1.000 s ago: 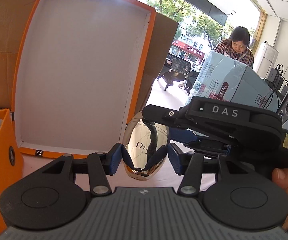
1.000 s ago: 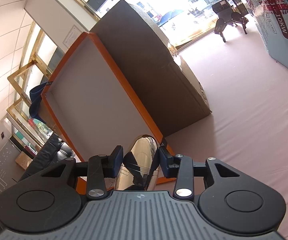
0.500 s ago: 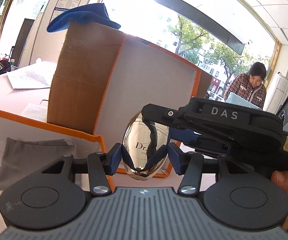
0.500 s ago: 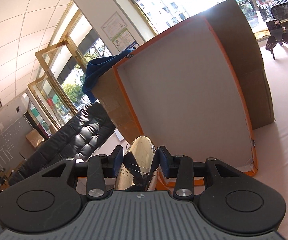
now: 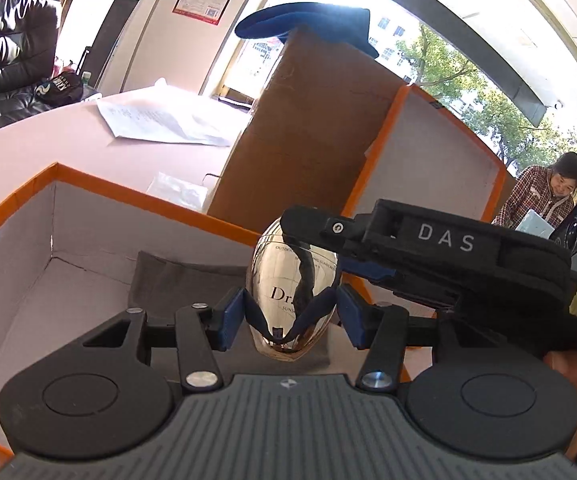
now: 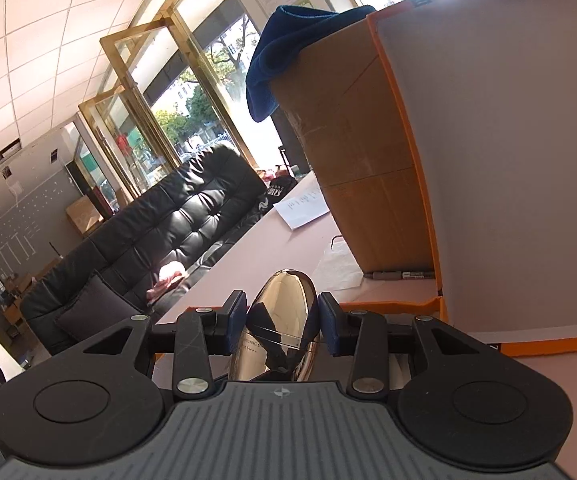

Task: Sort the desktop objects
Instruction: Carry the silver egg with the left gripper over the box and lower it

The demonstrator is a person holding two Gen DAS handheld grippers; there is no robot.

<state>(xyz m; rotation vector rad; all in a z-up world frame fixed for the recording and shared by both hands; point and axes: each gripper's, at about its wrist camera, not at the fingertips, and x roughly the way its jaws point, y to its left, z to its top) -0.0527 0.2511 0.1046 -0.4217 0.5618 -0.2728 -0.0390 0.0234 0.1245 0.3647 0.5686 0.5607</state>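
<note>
- Compared with half a second earlier, the orange box [image 5: 100, 196] is now seen spread beneath and ahead of the left gripper [image 5: 291, 312], with its grey inside open to view; before, only a corner of it was seen at the left.
- The right gripper [image 6: 280, 324] is now aimed more toward the black sofa [image 6: 160, 224], with the upright orange lid [image 6: 500, 152] shifted to its right.
- A pale pink table [image 5: 48, 136] is seen beyond the box, with papers [image 5: 160, 120] lying on it, and a brown carton [image 5: 308, 136] topped by a blue cloth [image 5: 308, 24].
- A grey pouch [image 5: 176, 280] is seen lying inside the box, just behind the left fingers.
- A mirror-bright, egg-shaped silver case [image 5: 294, 292], printed "Dr.", is held in the air over the box.
- The case is pinched by both claws, with each pair of blue pads pressed against its sides.
</note>
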